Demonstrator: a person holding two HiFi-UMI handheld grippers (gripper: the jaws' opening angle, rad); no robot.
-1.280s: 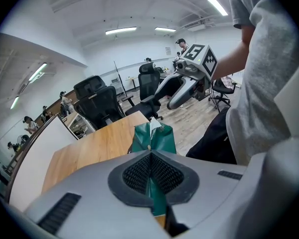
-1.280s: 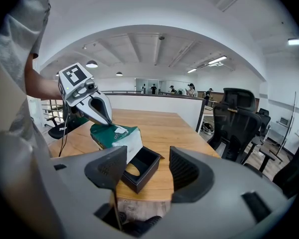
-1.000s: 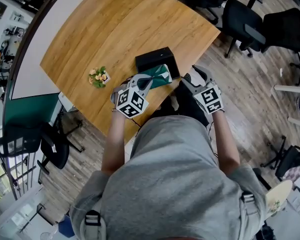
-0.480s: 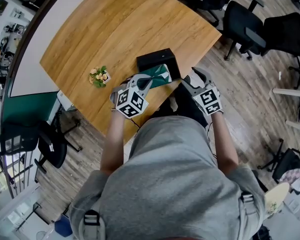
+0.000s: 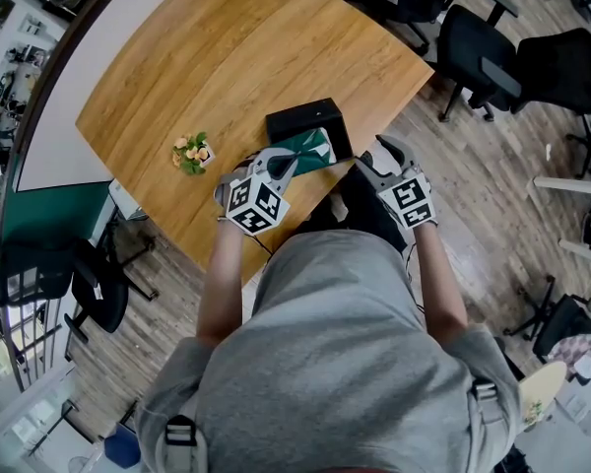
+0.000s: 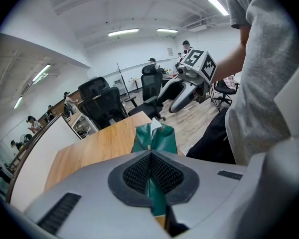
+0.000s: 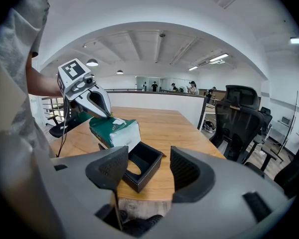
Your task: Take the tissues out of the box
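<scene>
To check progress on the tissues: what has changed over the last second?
Almost nothing. The right gripper has just been closing its jaws a little; they are apart and grip nothing. The left gripper stays shut on the green tissue pack by the black box; the flower pot hasn't moved.

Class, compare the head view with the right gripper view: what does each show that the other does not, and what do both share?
Only the head view: a small pot of flowers on the wooden table, and the person's grey shirt. Only the right gripper view: the empty inside of the black rectangular box. Both: the left hand-held gripper shut on the green tissue pack, next to that box.
</scene>
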